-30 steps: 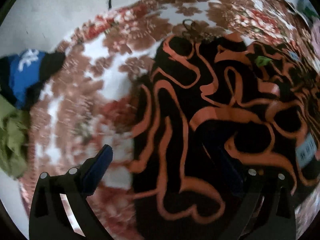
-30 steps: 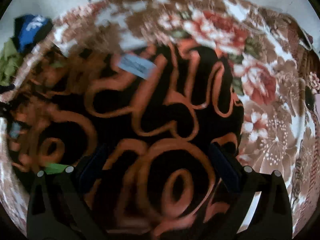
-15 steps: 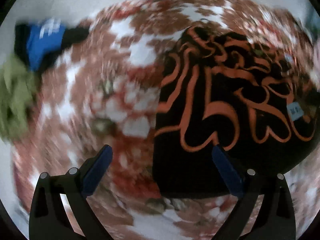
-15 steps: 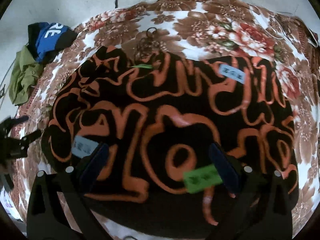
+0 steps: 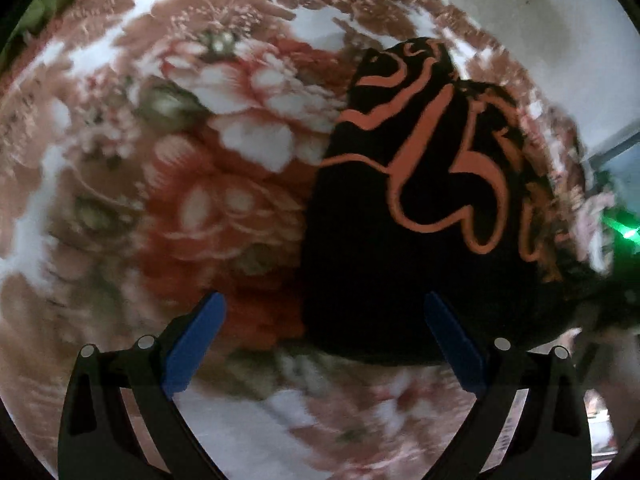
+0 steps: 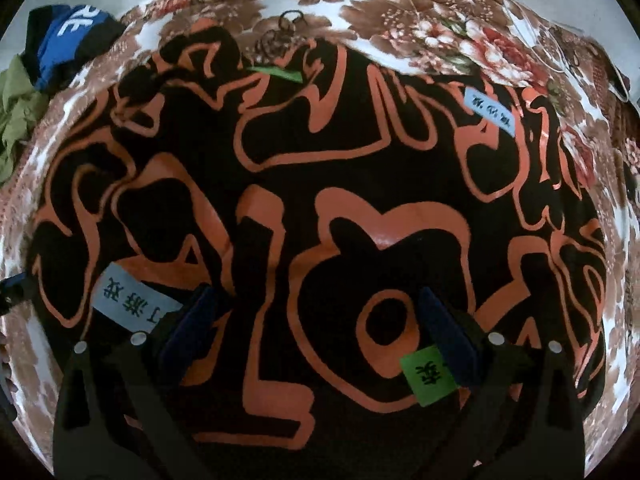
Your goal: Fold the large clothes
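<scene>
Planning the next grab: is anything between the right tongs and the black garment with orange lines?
Nothing visible: the open right tongs sit directly over the black garment with orange line pattern, with only its own paper labels there.

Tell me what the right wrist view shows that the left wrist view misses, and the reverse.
Only the right wrist view shows the paper tags on the garment: a pale blue tag near the left finger, a green tag by the right finger, another blue tag farther back, plus a blue-and-black garment and an olive cloth off the blanket's edge. Only the left wrist view shows a green light at its right edge. Both show the black-and-orange garment lying on the floral blanket, and an open gripper.
</scene>
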Demonstrator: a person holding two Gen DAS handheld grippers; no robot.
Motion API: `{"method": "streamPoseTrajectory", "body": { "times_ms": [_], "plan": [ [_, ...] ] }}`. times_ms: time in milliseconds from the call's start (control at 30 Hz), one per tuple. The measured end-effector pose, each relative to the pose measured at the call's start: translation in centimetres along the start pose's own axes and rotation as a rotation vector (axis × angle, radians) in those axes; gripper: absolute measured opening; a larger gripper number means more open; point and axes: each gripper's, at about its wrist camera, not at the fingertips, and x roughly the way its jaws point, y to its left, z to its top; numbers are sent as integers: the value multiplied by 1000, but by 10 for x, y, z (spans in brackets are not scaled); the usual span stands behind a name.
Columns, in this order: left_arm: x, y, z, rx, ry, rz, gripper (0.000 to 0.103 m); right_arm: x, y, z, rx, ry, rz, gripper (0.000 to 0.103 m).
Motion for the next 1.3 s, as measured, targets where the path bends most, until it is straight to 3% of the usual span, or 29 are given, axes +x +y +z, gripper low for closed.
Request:
{"method": "streamPoseTrajectory", "body": {
  "times_ms": [167, 200, 333, 433, 533, 633, 767, 833, 933, 1000, 1033, 1067, 1200, 1267, 1300],
  "plan": [
    [23, -23, -10, 0, 5, -136, 98, 6, 1, -1, -10, 5, -7, 99],
    [26, -25, -12, -9, -1, -133, 98, 7, 1, -1, -13, 4, -6, 99],
    [32, -17, -15, -124, -59, -186, 98, 11, -2, -1, -6, 5, 15, 100],
    [31, -18, -16, -181, -85, -276, 97, 11, -3, 0, -8, 4, 21, 100],
    [33, -23, -17, -145, -49, -137, 97, 11, -5, -1, -4, 3, 32, 100],
    [32, -20, -25, -179, -73, -138, 97, 11, -5, -1, -3, 1, 35, 99],
    [38, -31, -28, -200, -108, -55, 99, 10, -9, -2, 19, -7, 50, 99],
    [39, -35, -27, -234, -129, -95, 97, 10, -8, -4, 12, -15, 44, 99],
    [44, -44, -13, -238, -141, -229, 97, 12, -7, -4, 1, -14, 38, 100],
    [49, -52, -7, -196, -125, -256, 77, 12, -7, -4, -3, -12, 39, 99],
    [50, -52, -6, -191, -119, -256, 56, 13, -7, -4, -5, -11, 37, 100],
    [50, -49, -5, -210, -113, -291, 47, 12, -6, -3, -8, -10, 35, 100],
    [44, -53, -2, -176, -114, -287, 40, -1, -9, -3, 7, -18, 56, 98],
    [32, -52, -4, -160, -126, -291, 37, -21, -16, -7, 15, -58, 25, 98],
    [27, -54, -2, -146, -138, -290, 36, -36, -22, -10, 13, -94, -30, 98]
  ]
}}
